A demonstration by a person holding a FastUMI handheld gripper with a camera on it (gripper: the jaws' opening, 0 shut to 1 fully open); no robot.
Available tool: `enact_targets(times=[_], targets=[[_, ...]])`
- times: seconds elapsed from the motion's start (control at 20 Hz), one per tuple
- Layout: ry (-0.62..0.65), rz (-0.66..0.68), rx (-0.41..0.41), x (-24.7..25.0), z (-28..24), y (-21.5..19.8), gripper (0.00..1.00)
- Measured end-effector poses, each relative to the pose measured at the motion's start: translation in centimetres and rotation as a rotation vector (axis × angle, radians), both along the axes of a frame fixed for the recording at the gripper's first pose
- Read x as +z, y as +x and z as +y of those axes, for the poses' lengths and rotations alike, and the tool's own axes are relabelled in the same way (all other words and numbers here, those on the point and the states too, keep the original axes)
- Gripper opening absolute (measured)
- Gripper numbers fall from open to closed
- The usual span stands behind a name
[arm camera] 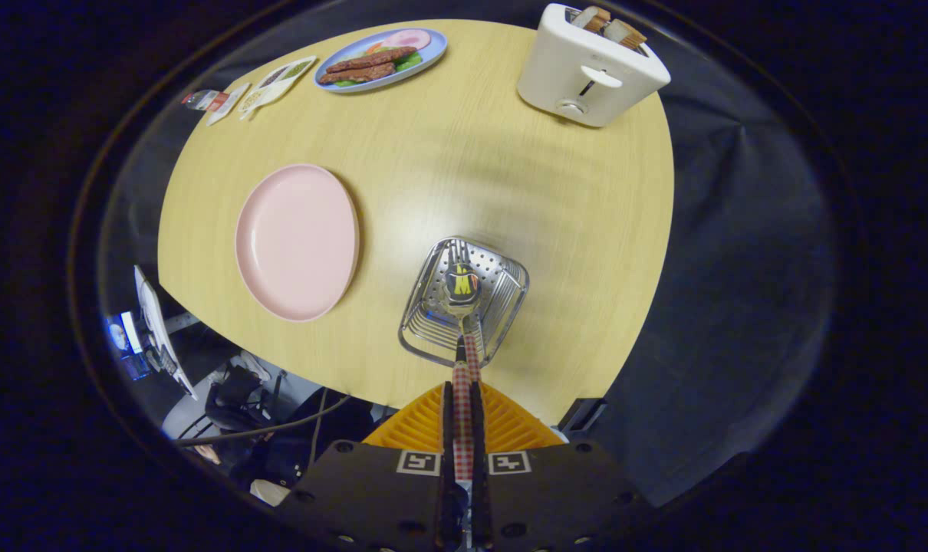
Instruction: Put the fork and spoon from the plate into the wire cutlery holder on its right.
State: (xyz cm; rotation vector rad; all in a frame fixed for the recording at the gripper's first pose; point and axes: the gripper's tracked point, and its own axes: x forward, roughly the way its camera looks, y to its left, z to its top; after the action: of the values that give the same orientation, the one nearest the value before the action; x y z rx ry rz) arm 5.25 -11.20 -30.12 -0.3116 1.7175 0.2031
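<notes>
table | jaws clamp spoon over holder | fork tines partly hidden

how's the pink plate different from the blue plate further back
The round pink plate lies bare, left of the wire cutlery holder; the oval blue plate carries food at the table's far side. The pink one sits nearer the gripper, shut on a checked-handled spoon. Both rest flat on the wooden table.

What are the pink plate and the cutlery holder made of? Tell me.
Pink plate: probably matte plastic or melamine, given its soft, dull sheen. Cutlery holder: shiny metal, wire sides and a perforated plate with bright reflections. The gripper is shut on the spoon, its bowl inside the holder.
</notes>
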Motion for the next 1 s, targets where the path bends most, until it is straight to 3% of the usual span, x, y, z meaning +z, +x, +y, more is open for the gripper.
enact_targets(times=[0.35, 0.45, 0.55, 0.9, 1.0], targets=[[0.040, -0.052, -0.027, 0.6, 0.9, 0.8, 0.13], [0.049, -0.069, -0.025, 0.9, 1.0, 0.7, 0.25], [0.062, -0.102, -0.046, 1.3, 1.5, 0.8, 0.29], [0.134, -0.275, -0.070, 3.9, 4.5, 0.5, 0.34], [0.168, -0.316, -0.071, 4.4, 6.1, 0.0, 0.46]])
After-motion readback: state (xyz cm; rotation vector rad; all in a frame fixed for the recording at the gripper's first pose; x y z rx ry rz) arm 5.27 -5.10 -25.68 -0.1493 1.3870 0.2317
